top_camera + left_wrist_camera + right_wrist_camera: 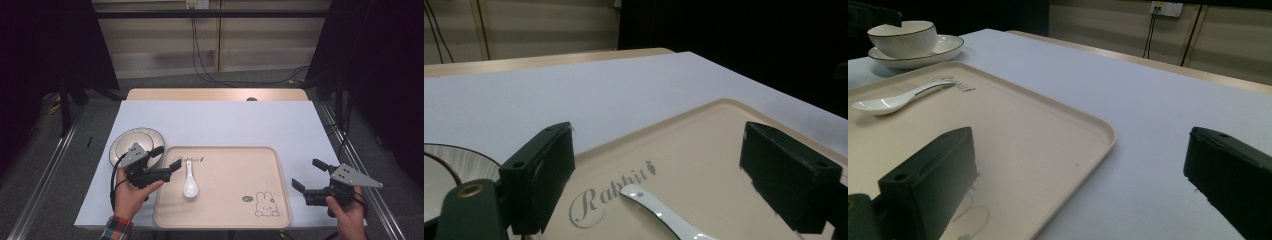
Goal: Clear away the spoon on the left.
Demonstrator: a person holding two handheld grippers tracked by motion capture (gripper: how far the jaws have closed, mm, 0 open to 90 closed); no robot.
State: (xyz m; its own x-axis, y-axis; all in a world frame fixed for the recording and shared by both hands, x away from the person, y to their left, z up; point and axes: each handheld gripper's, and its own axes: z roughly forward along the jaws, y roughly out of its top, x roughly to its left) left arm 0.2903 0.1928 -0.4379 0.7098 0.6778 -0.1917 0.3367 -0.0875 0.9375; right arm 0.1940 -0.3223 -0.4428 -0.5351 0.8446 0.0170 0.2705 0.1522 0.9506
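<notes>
Starting at the left edge of the table, we see a white bowl sitting on its saucer, just beside the tray's near-left corner. Our left gripper hovers right over that spot, its jaws spread wide and holding nothing, pointed across the tray rim toward the handle of the white ceramic spoon. In the left gripper view the spoon lies between and below the two jaws, handle end nearest, close to the "Rabbit" lettering. The spoon rests on the left part of the beige tray, bowl end toward us, handle pointing away. We judge the step in hand to be picking up the spoon, and to do it well we should lower the jaws until they straddle the thin handle, keep them level with the tray floor, and close gently, since glazed ceramic is slick and a pinch near the tip may let it swivel; gripping nearer the middle of the handle should hold it steadier. We also want to stay clear of the bowl behind the gripper. Farther right, the tray's rabbit drawing sits near its front corner, and off the tray's right edge our right gripper waits with jaws released and empty.
</notes>
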